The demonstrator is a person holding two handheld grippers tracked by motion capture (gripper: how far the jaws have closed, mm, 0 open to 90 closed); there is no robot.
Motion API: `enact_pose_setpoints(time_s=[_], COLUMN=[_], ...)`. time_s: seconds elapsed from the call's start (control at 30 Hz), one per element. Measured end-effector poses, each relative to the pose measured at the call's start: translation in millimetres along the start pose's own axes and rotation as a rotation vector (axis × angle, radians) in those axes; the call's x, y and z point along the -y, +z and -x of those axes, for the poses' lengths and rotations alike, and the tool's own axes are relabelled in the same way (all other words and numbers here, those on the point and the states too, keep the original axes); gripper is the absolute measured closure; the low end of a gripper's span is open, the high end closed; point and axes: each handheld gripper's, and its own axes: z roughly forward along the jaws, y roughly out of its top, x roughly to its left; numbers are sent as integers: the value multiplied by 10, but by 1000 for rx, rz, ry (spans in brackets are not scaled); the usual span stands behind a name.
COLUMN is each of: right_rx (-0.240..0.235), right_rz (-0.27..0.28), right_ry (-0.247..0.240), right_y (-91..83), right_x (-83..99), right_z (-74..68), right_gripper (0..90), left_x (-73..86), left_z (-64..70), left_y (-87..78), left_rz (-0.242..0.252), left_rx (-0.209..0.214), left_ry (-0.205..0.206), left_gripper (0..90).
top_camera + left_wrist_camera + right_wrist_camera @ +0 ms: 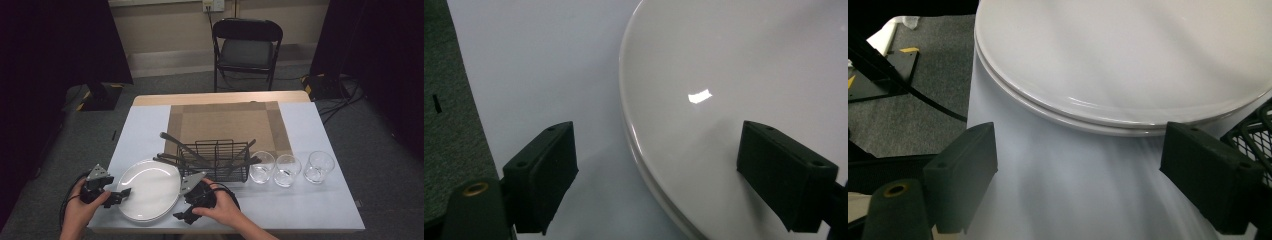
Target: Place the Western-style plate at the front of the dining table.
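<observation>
Though stacked, plates [1108, 65] seemingly single overhead.

glossy white plates [148, 190] between both black grippers; beyond them, a black wire basket [215, 161] and tan bordered placemat [227, 122].

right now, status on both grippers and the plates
Left gripper open, jaws astride the rim of the plates. Right gripper open, just short of the stack's rim. Wire basket with utensils close behind the plates.
</observation>
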Motion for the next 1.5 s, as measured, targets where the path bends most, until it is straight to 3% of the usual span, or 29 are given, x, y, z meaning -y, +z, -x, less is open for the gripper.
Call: enact_pose_setpoints(time_s=[1.5], right_rx=[14], right_rz=[5], right_ry=[-38], right_y=[46], right_x=[-133], right_z=[-55], right_gripper=[131], left_x=[-22], left_z=[19], left_y=[34], left_rz=[-7], left_rx=[18], left_ry=[-31], left_gripper=[155])
